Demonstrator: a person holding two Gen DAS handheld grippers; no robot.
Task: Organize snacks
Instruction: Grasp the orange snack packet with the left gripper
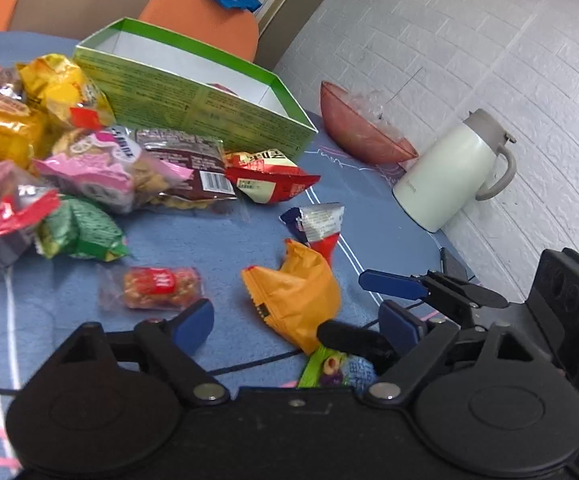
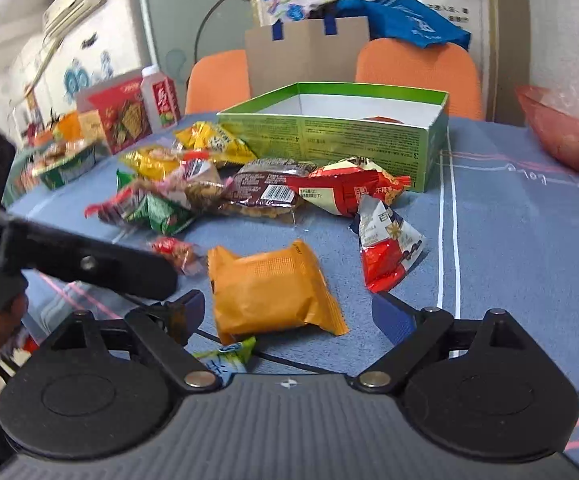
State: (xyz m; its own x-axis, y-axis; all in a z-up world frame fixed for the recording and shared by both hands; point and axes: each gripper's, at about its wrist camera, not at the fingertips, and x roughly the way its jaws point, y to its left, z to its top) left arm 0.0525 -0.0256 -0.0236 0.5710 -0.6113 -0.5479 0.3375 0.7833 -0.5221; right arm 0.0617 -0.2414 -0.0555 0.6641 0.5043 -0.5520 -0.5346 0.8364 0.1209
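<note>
The right gripper stands wide apart, its jaws either side of an orange packet lying on the blue tablecloth, gripping nothing. No writing on the orange wrapper can be read. Just ahead and to its right lies a red and silver packet carrying a Chinese character and a star mark. Farther ahead is a red packet with small Chinese print, touching a dark brown packet that shows a white barcode label. Beyond them stands the open green box, its near wall covered in fine print too small to read; something red shows inside it. To the far left stand a red cracker carton and a white bottle with a red label.

The left gripper is also spread open and empty, with the same orange packet between its blue pads. A small clear-wrapped red snack lies just ahead of its left finger. The heap of snacks sits ahead and left. A white jug and a pink bowl stand ahead right at the table's edge, against the wall.

Bare cloth lies open to the right of the right gripper, between the red and silver packet and the bowl.
</note>
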